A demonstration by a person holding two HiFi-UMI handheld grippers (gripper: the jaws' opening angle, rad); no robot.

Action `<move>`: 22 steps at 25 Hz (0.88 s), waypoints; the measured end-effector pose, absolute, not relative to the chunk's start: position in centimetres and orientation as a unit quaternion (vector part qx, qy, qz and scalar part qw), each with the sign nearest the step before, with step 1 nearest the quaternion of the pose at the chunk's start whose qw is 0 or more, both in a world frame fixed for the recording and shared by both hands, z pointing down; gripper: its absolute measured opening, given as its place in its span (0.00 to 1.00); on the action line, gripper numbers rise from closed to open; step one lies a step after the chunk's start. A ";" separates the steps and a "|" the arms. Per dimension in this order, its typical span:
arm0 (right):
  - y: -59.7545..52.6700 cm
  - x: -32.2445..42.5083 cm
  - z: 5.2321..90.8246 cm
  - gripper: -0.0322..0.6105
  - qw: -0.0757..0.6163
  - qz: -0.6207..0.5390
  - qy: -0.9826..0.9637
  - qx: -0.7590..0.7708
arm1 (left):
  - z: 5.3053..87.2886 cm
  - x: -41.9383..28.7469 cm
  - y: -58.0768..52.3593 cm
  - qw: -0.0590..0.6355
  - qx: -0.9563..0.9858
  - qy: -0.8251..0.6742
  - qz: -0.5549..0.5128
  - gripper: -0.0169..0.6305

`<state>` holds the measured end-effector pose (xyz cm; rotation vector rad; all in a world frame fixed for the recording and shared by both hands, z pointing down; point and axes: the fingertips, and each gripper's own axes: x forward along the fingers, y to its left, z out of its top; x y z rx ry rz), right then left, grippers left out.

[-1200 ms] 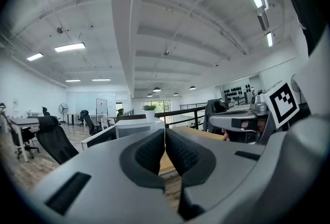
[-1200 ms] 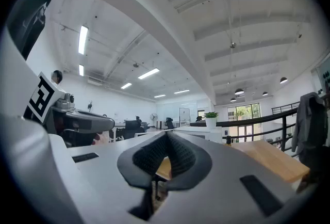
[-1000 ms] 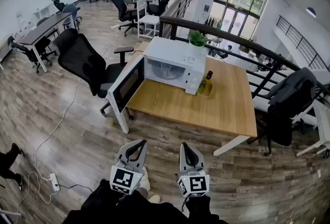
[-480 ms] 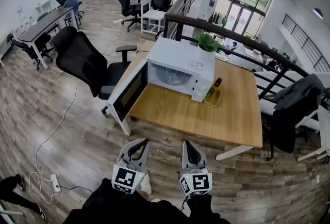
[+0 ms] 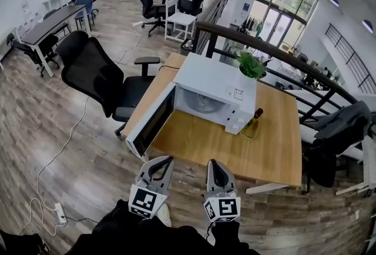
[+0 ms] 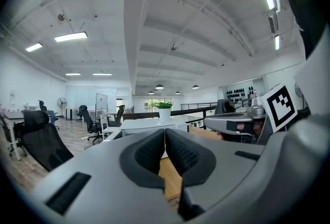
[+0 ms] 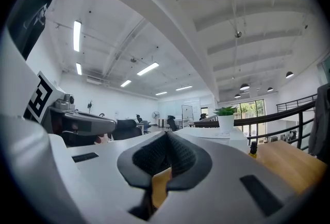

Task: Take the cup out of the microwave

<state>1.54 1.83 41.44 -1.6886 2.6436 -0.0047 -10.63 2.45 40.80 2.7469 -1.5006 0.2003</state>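
Observation:
A white microwave (image 5: pixel 214 86) stands on the wooden table (image 5: pixel 252 157), its door (image 5: pixel 151 126) swung open toward the left front. I can make out no cup in the dim cavity (image 5: pixel 202 106). My left gripper (image 5: pixel 164 160) and right gripper (image 5: pixel 212 164) are held side by side short of the table's front edge, both pointing at the microwave. Each is shut with nothing between its pads. In the left gripper view the left gripper (image 6: pixel 165 132) points over the microwave's top (image 6: pixel 139 126). In the right gripper view the right gripper (image 7: pixel 166 138) has the microwave (image 7: pixel 206 134) beyond it.
A potted plant (image 5: pixel 251 64) sits on the microwave's far right corner and a dark bottle (image 5: pixel 254 118) stands on a tray beside it. A black office chair (image 5: pixel 97 74) is left of the table, another with a jacket (image 5: pixel 338 130) at right. A railing (image 5: pixel 282 57) runs behind.
The table and microwave have come closer and shifted right in the head view as the person walks toward them. Both grippers stay shut and side by side.

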 end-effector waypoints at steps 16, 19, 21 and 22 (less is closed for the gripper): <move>-6.4 4.4 43.5 0.07 -0.010 -0.013 0.809 -0.588 | 42.6 -8.5 -8.1 0.010 0.898 -0.435 0.069 0.06; -8.4 5.9 44.0 0.07 -0.014 -0.019 0.801 -0.599 | 43.2 -7.2 -10.4 0.014 0.901 -0.428 0.072 0.06; -10.1 6.8 44.4 0.07 -0.013 -0.023 0.797 -0.603 | 43.6 -6.3 -12.1 0.018 0.903 -0.424 0.074 0.06; -11.1 7.1 44.6 0.07 -0.013 -0.025 0.796 -0.605 | 43.9 -5.9 -13.0 0.020 0.903 -0.422 0.076 0.06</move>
